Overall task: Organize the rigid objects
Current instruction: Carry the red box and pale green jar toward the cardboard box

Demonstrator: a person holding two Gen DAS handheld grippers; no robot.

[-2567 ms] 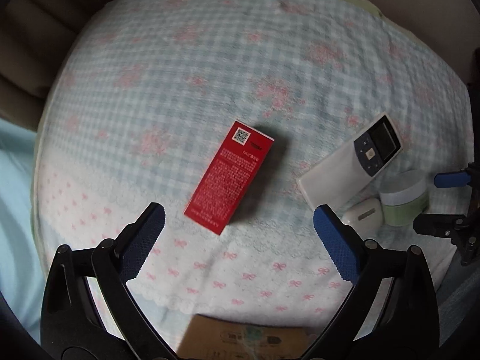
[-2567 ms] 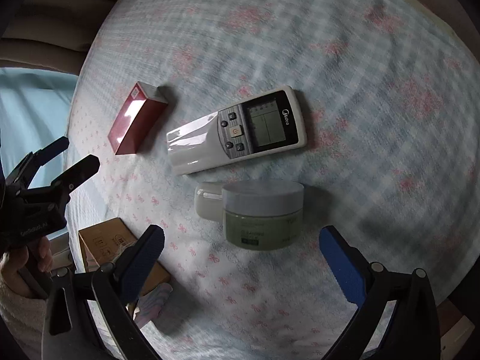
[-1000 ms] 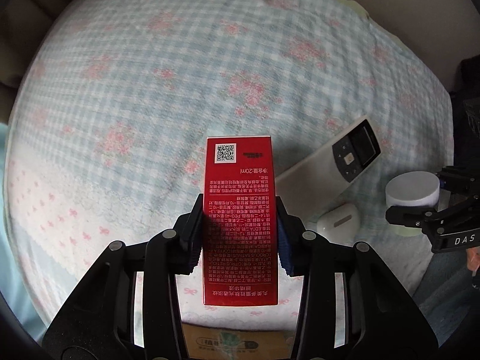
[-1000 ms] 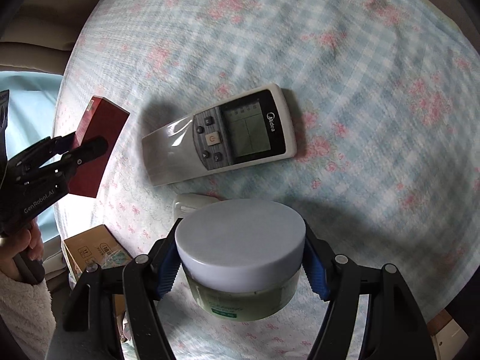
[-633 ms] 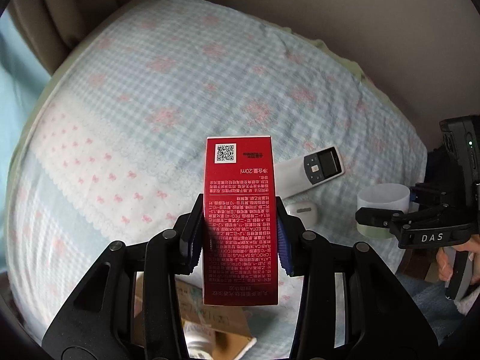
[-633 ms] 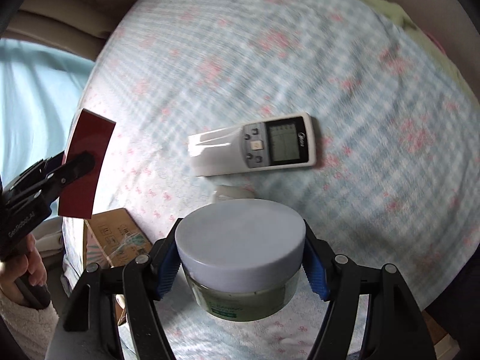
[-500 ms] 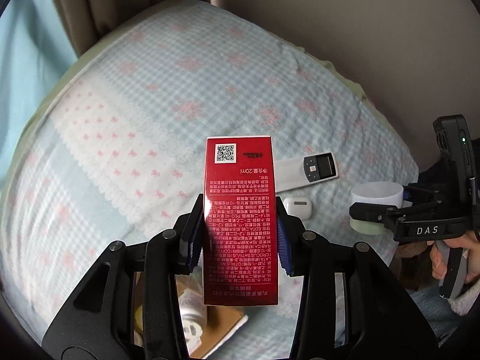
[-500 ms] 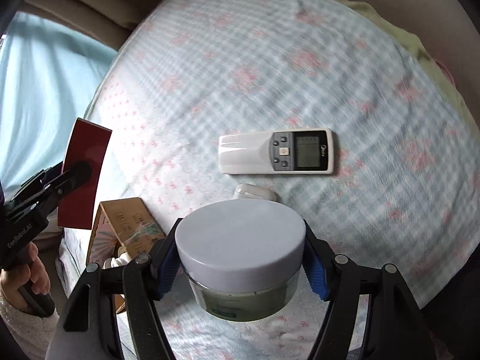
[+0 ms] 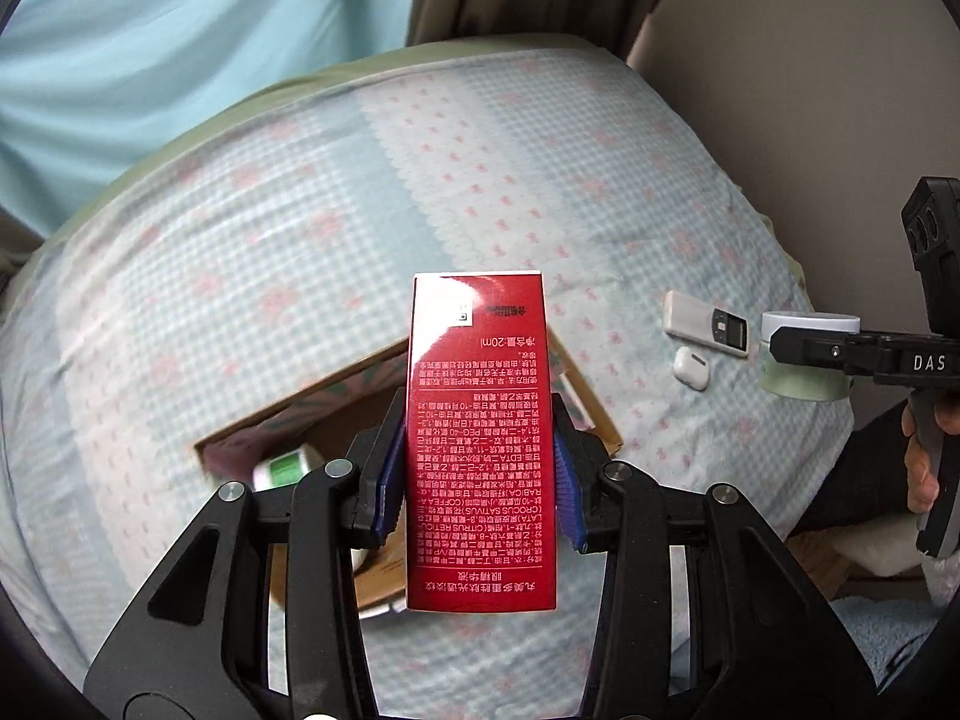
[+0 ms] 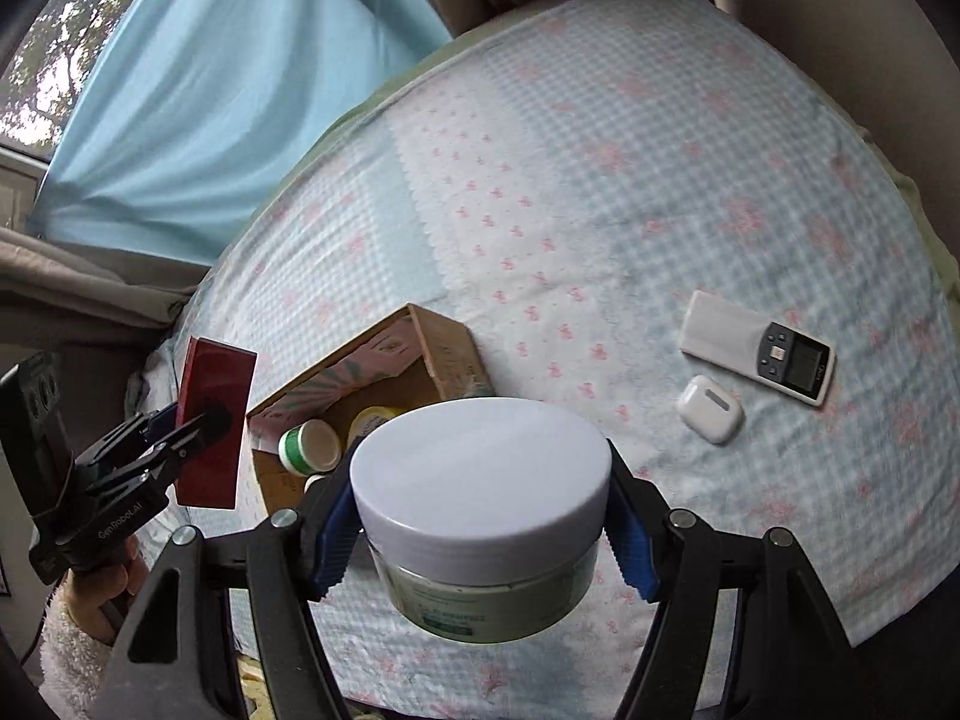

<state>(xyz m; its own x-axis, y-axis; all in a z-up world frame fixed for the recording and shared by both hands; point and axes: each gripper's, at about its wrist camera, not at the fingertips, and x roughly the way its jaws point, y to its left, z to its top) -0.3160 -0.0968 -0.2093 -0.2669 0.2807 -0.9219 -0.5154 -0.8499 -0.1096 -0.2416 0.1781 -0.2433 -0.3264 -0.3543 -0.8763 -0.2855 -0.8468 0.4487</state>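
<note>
My left gripper (image 9: 477, 474) is shut on a tall red box (image 9: 480, 420) and holds it in the air over an open cardboard box (image 9: 312, 420) on the bed. The red box also shows in the right wrist view (image 10: 213, 420). My right gripper (image 10: 480, 531) is shut on a green jar with a white lid (image 10: 480, 480), lifted above the bed beside the cardboard box (image 10: 450, 339). The jar shows in the left wrist view (image 9: 801, 384) at the right. A white remote (image 10: 756, 355) and a white earbud case (image 10: 711, 408) lie on the bed.
The cardboard box holds small bottles, one with a green cap (image 10: 309, 447). The bed has a blue checked cover (image 10: 600, 150) with pink flowers. A light blue curtain (image 10: 210, 90) hangs behind the bed. A beige wall (image 9: 810, 60) stands at the right.
Both grippers closed on their objects and lifted them off the bed. They then moved back and left, bringing the cardboard box into view under them.
</note>
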